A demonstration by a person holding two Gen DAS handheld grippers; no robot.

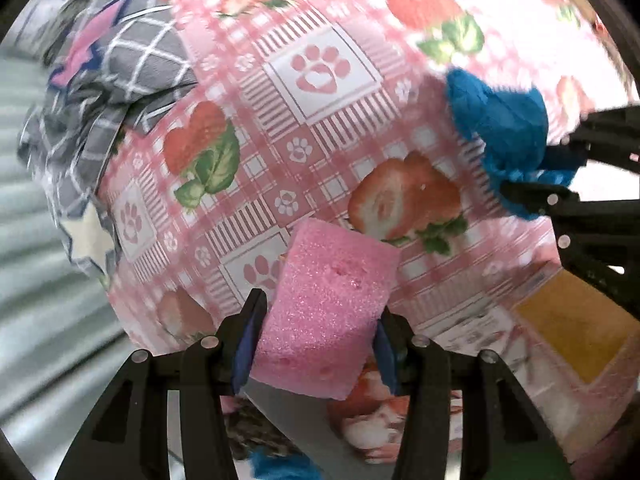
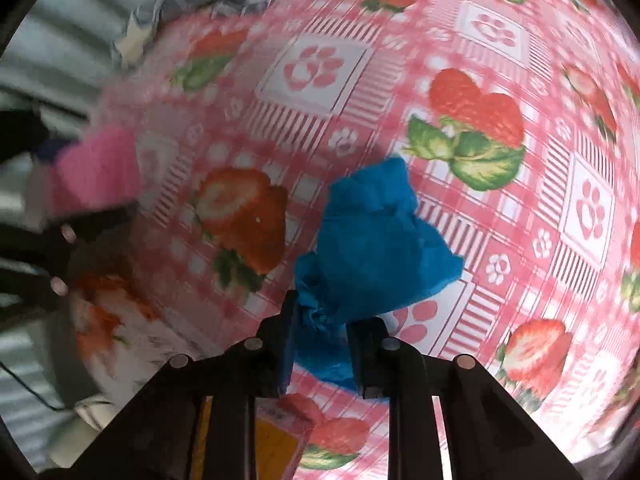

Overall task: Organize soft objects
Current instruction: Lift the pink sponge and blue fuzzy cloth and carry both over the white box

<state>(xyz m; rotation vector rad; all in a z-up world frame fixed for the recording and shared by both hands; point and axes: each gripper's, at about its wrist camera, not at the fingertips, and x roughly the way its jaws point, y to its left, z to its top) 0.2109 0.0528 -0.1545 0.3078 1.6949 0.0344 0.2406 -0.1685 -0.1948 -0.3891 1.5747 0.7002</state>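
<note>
Above the table (image 1: 320,128) with its pink strawberry cloth, the left gripper (image 1: 316,344) has its jaws clamped on a pink sponge (image 1: 328,304), while the right gripper (image 2: 320,348) pinches a crumpled blue cloth (image 2: 372,248), and a grey checked fabric (image 1: 132,64), somewhat blurred, lies at the table's far edge.

Black claw (image 1: 316,344), blue pads (image 1: 245,344), silver rivets.
</note>
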